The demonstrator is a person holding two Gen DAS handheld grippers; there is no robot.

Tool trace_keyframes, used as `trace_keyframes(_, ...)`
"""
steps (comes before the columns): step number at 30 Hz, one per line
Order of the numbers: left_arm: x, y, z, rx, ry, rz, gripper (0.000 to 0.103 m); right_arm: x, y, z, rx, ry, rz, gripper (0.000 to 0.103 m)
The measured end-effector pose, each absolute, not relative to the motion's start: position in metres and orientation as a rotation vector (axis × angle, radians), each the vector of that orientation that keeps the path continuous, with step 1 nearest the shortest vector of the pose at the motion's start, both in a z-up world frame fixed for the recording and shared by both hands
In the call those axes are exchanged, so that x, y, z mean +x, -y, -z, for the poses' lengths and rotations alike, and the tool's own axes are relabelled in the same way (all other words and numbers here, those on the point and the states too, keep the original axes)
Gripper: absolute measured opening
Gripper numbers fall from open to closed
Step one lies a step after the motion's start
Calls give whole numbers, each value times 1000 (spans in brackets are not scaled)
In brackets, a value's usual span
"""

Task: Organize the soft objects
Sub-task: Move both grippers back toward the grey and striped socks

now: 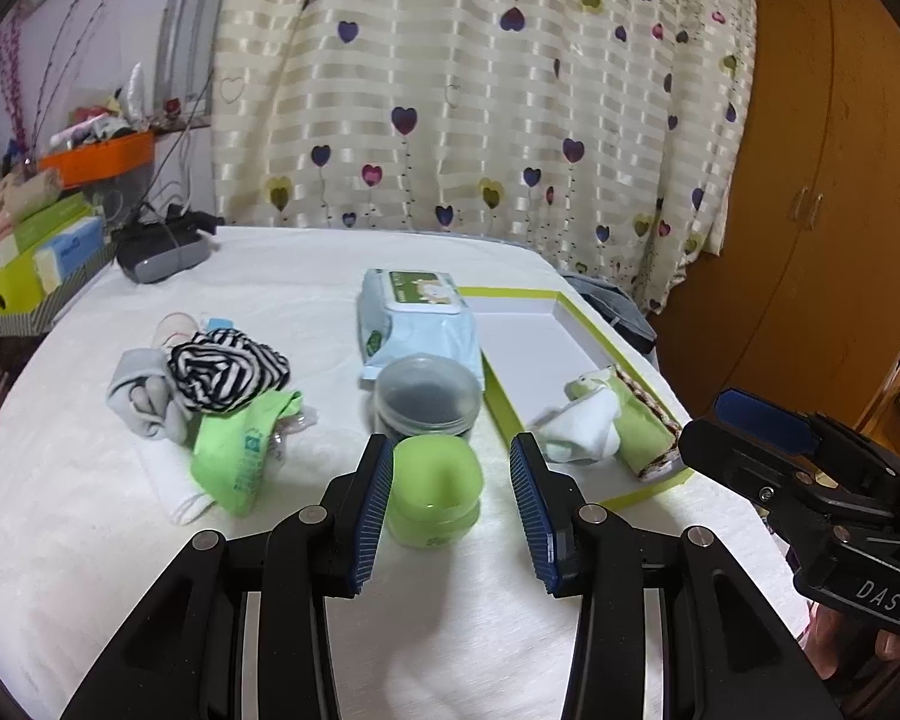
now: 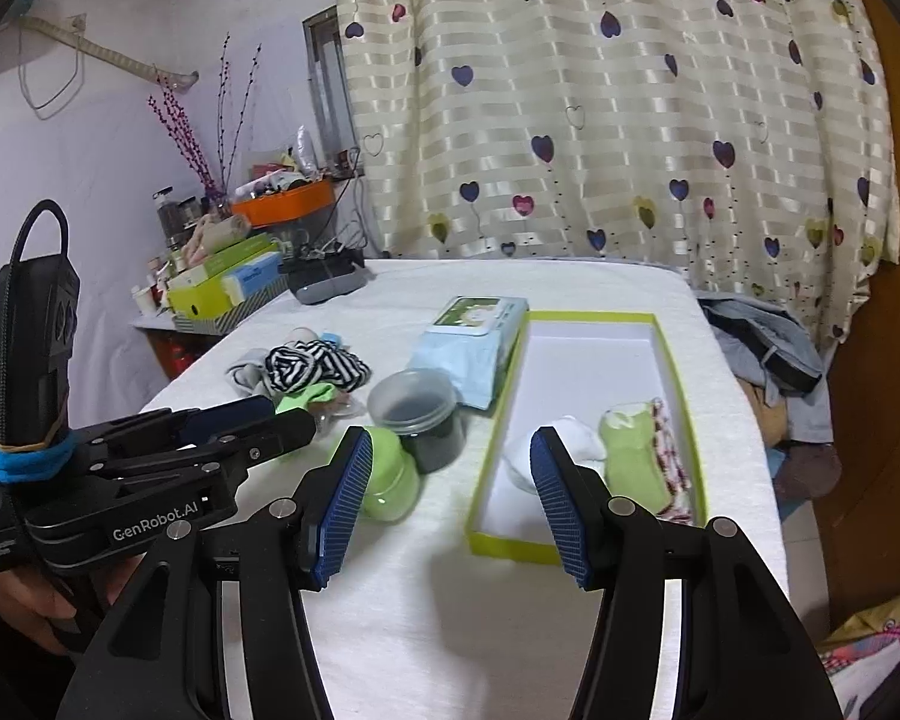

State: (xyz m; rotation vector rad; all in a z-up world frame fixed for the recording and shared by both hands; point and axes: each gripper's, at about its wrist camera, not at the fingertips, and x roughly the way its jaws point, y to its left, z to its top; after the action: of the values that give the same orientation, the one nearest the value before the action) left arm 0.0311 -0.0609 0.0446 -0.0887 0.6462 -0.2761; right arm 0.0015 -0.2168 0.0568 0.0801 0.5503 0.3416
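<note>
A heap of soft items lies left on the white-covered table: a black-and-white striped cloth [image 1: 225, 369], a grey sock [image 1: 141, 396] and a green sock [image 1: 234, 450]. The lime-rimmed box [image 1: 576, 312] on the right holds a white sock [image 1: 588, 426] and a green sock [image 1: 642, 420] at its near end. My left gripper [image 1: 453, 510] is open and empty above the table, short of a small green jar [image 1: 435, 495]. My right gripper [image 2: 455, 501] is open and empty too, near the box's front edge [image 2: 510, 546].
A wet-wipes pack [image 1: 414, 324] and a clear jar with dark contents [image 1: 426, 399] stand between the heap and the box. A grey device [image 1: 159, 252] sits at the back left. Stacked boxes [image 1: 24, 258] crowd a side shelf. Clothes [image 2: 762, 348] lie off the table's right edge.
</note>
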Motion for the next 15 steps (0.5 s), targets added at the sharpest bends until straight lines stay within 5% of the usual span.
trace_keyframes(15,38,8,-28,-172,-668,190,39,18,174,-53,46,-584,-422,56)
